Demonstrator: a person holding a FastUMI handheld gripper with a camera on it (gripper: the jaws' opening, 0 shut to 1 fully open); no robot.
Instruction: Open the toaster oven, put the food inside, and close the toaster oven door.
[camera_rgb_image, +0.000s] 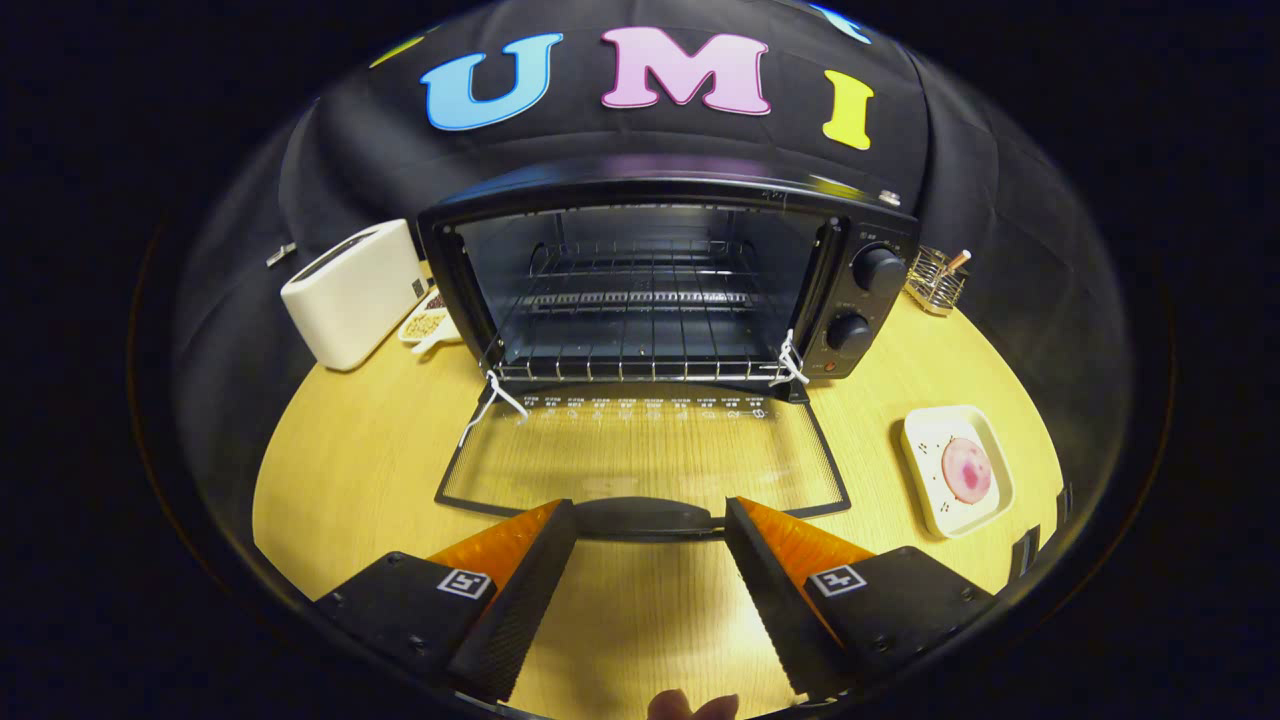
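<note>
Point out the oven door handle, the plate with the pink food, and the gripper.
door handle (648, 518): gripper view, middle of bar.
plate (935, 498): gripper view, near rim.
pink food (966, 470): gripper view, centre.
gripper (650, 525): gripper view, open, between fingertips.

Open toaster oven (660, 290), plated food (966, 470) beside.

I see the toaster oven (660, 285) at the back of the table (350, 450), its door (640, 455) lying flat toward my gripper (650, 525), whose spread fingers flank the door handle (645, 518). A toaster (350, 295) sits left of the oven; a plate (955, 470) carrying food (966, 470) sits right
</note>
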